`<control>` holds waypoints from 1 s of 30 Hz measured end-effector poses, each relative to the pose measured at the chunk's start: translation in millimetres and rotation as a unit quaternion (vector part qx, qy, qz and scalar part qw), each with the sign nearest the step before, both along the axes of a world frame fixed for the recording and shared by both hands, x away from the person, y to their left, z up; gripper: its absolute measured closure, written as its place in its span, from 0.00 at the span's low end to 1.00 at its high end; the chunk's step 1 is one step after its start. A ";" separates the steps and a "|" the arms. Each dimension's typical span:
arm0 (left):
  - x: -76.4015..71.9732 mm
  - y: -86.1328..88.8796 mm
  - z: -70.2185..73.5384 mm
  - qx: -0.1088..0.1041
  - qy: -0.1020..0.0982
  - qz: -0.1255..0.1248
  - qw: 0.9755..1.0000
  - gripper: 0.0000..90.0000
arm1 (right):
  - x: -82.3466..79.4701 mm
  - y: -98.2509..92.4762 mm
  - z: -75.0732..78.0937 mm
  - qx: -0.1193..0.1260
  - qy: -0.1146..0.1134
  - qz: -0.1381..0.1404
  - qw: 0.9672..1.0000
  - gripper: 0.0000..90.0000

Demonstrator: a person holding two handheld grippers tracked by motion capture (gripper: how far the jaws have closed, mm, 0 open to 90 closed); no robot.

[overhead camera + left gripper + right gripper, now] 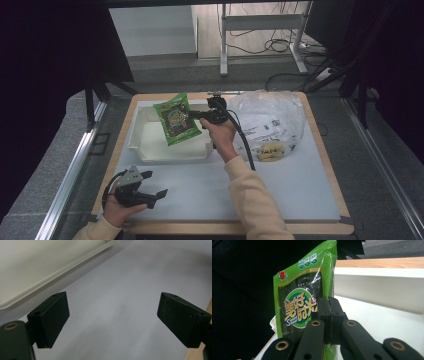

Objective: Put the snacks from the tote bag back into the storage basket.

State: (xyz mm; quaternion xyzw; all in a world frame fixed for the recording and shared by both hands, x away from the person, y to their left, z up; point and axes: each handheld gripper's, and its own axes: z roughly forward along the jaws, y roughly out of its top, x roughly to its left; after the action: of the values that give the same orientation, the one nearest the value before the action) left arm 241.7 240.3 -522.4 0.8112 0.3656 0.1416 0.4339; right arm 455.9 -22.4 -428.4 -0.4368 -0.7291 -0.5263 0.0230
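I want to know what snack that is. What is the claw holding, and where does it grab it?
The right claw pinches a green snack packet by its right edge, above the white tray.

The green snack packet (304,297) reads "美好时光" with "Sweet Show" beneath (yellow and white lettering)

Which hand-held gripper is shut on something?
The right hand-held gripper: it pinches the green foil seaweed packet above the white plastic tray. The left hand-held gripper is open, holding nothing.
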 end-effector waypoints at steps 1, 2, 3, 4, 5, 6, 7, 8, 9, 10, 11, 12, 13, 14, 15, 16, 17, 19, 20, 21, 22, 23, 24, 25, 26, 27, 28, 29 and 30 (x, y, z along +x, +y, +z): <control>-0.1 -0.2 0.0 -0.002 0.000 0.001 1.000 0.12 | 0.1 1.4 -0.5 0.000 -0.001 0.001 1.000 1.00; -0.1 -0.2 0.0 -0.002 0.000 0.001 1.000 0.12 | 0.1 1.4 -0.5 0.000 -0.001 0.001 1.000 1.00; -0.2 -0.2 0.0 -0.003 0.000 0.001 1.000 0.12 | 0.0 3.2 -0.8 0.000 0.000 0.000 1.000 1.00; -0.3 -0.3 0.0 -0.004 0.000 0.001 1.000 0.12 | -0.1 4.9 -1.3 -0.001 0.000 0.000 1.000 1.00; -0.3 -0.3 0.0 -0.003 0.000 0.001 1.000 0.12 | -0.4 8.3 -2.2 -0.003 0.000 0.001 1.000 1.00; -0.3 -0.3 0.0 -0.003 0.000 0.001 1.000 0.12 | -0.4 8.3 -2.2 -0.003 0.000 0.001 1.000 1.00; -0.3 -0.4 -0.1 -0.003 0.000 0.001 1.000 0.12 | -0.6 11.6 -3.4 -0.002 0.001 0.002 1.000 1.00; -0.3 -0.4 -0.1 -0.003 0.000 0.001 1.000 0.12 | -0.6 11.6 -3.4 -0.002 0.001 0.002 1.000 1.00; -0.3 -0.4 -0.1 -0.003 0.000 0.001 1.000 0.12 | -0.8 13.2 -3.9 -0.002 0.002 0.002 1.000 1.00; -0.3 -0.4 0.0 -0.003 0.000 0.001 1.000 0.12 | -0.9 14.7 -4.4 -0.002 0.002 0.003 1.000 1.00; -0.3 -0.3 0.1 -0.003 0.000 0.001 1.000 0.12 | -1.1 16.1 -4.7 -0.002 0.002 0.003 1.000 1.00; -0.2 -0.2 0.0 -0.003 0.000 0.001 1.000 0.12 | -1.2 17.8 -5.0 -0.001 0.002 0.004 1.000 1.00; -0.1 -0.2 0.0 -0.003 0.000 0.001 1.000 0.12 | -1.3 18.8 -5.1 0.000 0.003 0.005 1.000 0.99; -0.1 0.1 0.1 0.000 0.000 0.000 1.000 0.12 | -1.3 20.3 -5.3 -0.001 0.002 0.006 1.000 0.99; -0.1 0.0 0.2 -0.001 0.000 0.000 1.000 0.12 | -1.5 21.1 -5.3 -0.001 0.004 0.006 1.000 1.00; -0.2 -0.1 0.2 -0.001 0.000 0.000 1.000 0.12 | -1.6 23.2 -5.6 -0.001 0.003 0.007 1.000 1.00; -0.1 0.0 0.2 -0.001 0.000 0.000 1.000 0.12 | -1.9 24.3 -5.5 0.000 0.004 0.007 1.000 1.00; -0.1 0.0 0.2 -0.001 0.000 0.001 1.000 0.12 | -2.0 25.4 -5.6 0.000 0.003 0.007 1.000 0.99; -0.1 0.0 0.2 -0.001 0.000 0.001 1.000 0.12 | -2.3 26.8 -5.6 0.001 0.004 0.007 1.000 1.00; -0.1 -0.1 0.2 -0.001 0.000 0.001 1.000 0.12 | -2.4 27.8 -5.7 0.002 0.004 0.008 1.000 1.00; -0.1 -0.1 0.1 -0.001 0.000 0.000 1.000 0.12 | -2.4 29.5 -6.1 0.002 0.003 0.009 1.000 1.00; 0.1 0.0 0.1 -0.001 0.001 0.000 1.000 0.12 | -2.6 32.4 -6.7 0.002 0.005 0.009 1.000 1.00; 0.1 0.0 0.1 -0.001 0.001 0.000 1.000 0.12 | -2.7 34.0 -7.2 0.002 0.005 0.010 1.000 1.00; 0.3 0.1 0.1 -0.001 0.001 0.000 1.000 0.12 | -2.7 34.0 -7.2 0.002 0.005 0.010 1.000 1.00; 0.2 0.1 0.1 -0.001 0.001 0.001 1.000 0.12 | -2.6 36.4 -8.0 0.003 0.005 0.010 1.000 1.00; 0.0 0.2 0.2 -0.002 0.000 0.000 1.000 0.12 | -2.8 38.0 -8.4 0.004 0.007 0.010 1.000 1.00; 0.0 0.2 0.3 -0.002 0.000 0.000 1.000 0.12 | -2.9 42.3 -10.1 0.002 0.006 0.012 1.000 0.99; 0.0 0.3 0.3 -0.002 0.000 0.001 1.000 0.12 | -2.9 42.3 -10.1 0.002 0.006 0.012 1.000 0.99; 0.0 0.3 0.3 -0.002 0.001 0.000 1.000 0.12 | -3.2 44.7 -10.7 0.001 0.007 0.012 1.000 1.00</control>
State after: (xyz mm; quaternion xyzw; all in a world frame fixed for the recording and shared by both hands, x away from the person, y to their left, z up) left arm 241.7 240.6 -522.1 0.8104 0.3664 0.1406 0.4351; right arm 452.7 22.3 -439.1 -0.4316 -0.7336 -0.5237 0.0347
